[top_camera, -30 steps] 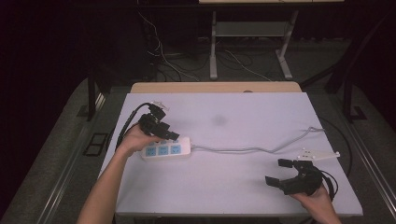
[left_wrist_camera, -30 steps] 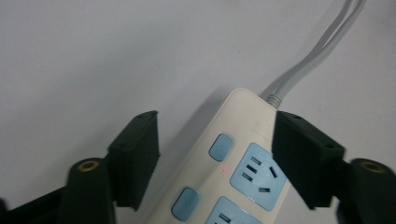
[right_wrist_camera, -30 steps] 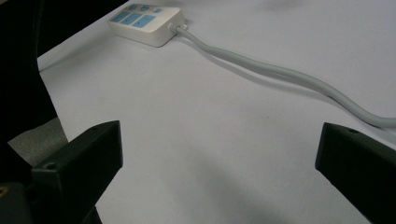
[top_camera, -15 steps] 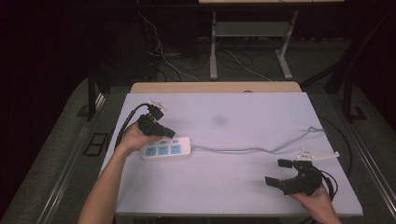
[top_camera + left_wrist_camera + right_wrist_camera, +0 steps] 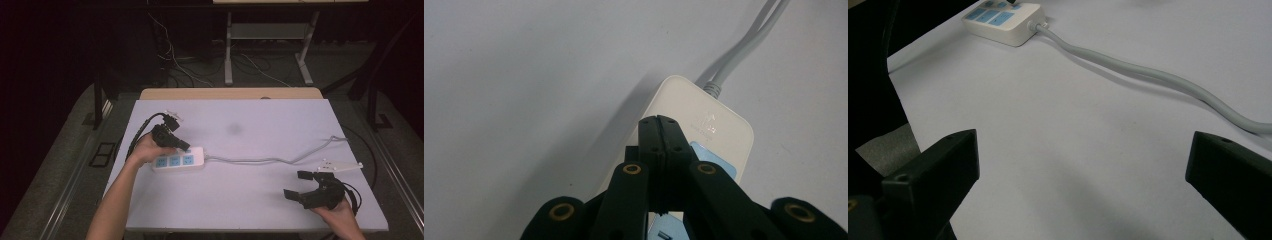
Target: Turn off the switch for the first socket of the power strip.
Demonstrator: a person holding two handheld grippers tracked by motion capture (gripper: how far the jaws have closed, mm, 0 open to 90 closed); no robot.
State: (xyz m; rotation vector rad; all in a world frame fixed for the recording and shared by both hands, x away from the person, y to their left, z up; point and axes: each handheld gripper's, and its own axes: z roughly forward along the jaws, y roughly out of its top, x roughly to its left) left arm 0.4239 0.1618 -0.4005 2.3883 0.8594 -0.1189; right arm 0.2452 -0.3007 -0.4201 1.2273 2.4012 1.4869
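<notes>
Left gripper view showed us our left gripper [image 5: 658, 120] with its jaws pressed together, gripping nothing, tips just over the white power strip [image 5: 704, 125]; we judged it was poised to press or steady it. High view put our right gripper [image 5: 306, 186] at lower right, jaws spread wide and empty, well apart. The strip lay left of centre on the table [image 5: 250, 200], long axis across the frame, its grey cable [image 5: 270, 161] leaving rightward.

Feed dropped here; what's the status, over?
Left gripper shut, over the power strip. Right gripper open, empty, near table edge. Strip's grey cord trails right. Nothing in the way.
</notes>
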